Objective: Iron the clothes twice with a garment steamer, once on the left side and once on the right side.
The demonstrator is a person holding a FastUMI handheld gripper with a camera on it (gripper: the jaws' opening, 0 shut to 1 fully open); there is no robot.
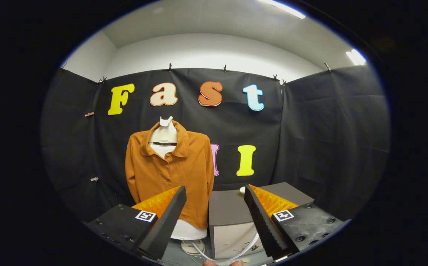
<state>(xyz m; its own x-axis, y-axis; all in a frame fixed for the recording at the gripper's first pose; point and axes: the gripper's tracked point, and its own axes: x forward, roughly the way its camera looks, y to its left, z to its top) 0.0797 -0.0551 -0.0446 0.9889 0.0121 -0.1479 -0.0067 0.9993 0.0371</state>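
Note:
An orange-brown shirt [169,168] hangs buttoned on a white mannequin torso [165,133] in front of the black booth wall, beyond my left finger. My gripper [214,192] is open, its two black fingers [166,218] spread wide with nothing between them. A small white object [242,190], possibly part of the steamer, peeks over the top of a grey box just past my right finger; most of it is hidden. A thin white cord [236,251] curves low between the fingers.
A grey box [232,214] stands right of the mannequin, directly ahead between the fingers. The mannequin's white base [190,244] rests on the floor. A fingertip [210,263] shows at the very bottom near the cord.

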